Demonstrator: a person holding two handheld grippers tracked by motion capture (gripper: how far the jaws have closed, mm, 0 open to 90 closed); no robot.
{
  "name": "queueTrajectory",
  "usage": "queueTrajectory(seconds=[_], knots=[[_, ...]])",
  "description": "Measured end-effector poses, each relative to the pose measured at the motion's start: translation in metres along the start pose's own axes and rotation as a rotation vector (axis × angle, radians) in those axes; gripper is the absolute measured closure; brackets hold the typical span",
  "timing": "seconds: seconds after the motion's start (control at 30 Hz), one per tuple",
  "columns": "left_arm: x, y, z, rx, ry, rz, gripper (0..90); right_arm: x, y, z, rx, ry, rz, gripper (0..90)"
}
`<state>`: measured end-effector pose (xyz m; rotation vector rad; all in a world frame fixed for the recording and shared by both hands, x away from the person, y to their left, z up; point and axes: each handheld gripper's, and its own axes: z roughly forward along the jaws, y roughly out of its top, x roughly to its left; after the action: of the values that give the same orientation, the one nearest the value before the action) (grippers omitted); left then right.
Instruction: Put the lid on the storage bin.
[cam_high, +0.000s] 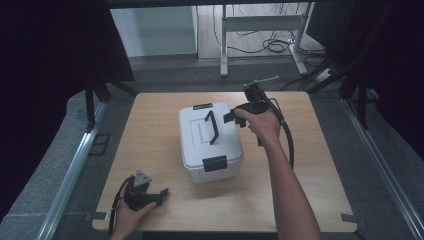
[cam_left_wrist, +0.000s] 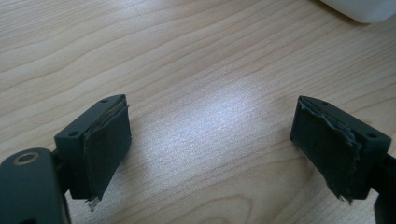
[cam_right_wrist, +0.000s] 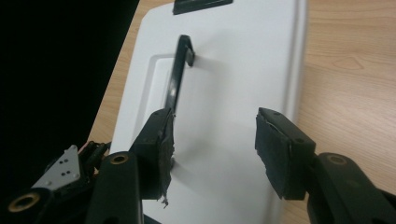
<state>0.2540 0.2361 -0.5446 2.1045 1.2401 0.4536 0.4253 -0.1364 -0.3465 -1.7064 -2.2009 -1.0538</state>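
Two grippers are in play on the wooden table (cam_high: 150, 130). Nearest me, at the table's front left corner, my left gripper (cam_high: 161, 193) lies low over bare wood with its jaws spread wide and nothing between them; in the left gripper view its pads (cam_left_wrist: 109, 149) frame only tabletop. Farther in, mid-table, sits the white plastic storage box (cam_high: 210, 142), lid on, a black latch (cam_high: 215, 163) at its near end and another at its far end. Its black carry handle (cam_high: 212, 127) stands upright on the lid. My right gripper (cam_high: 234, 118) hovers over the lid's right side, just beside that handle, jaws parted and empty; the right gripper view shows its left pad (cam_right_wrist: 163, 149) close against the handle (cam_right_wrist: 175, 84).

Risk, as I judge it: the raised handle could flop down once unsupported, or that near pad could snag it as I move off, jerking the light box across the table.
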Motion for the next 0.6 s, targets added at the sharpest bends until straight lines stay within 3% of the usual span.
queueTrajectory(seconds=[0.6], knots=[[0.0,0.0,0.0,-0.006,0.002,-0.005,12.2,-0.059,-0.058,-0.03,-0.064,0.029,0.002,40.0]])
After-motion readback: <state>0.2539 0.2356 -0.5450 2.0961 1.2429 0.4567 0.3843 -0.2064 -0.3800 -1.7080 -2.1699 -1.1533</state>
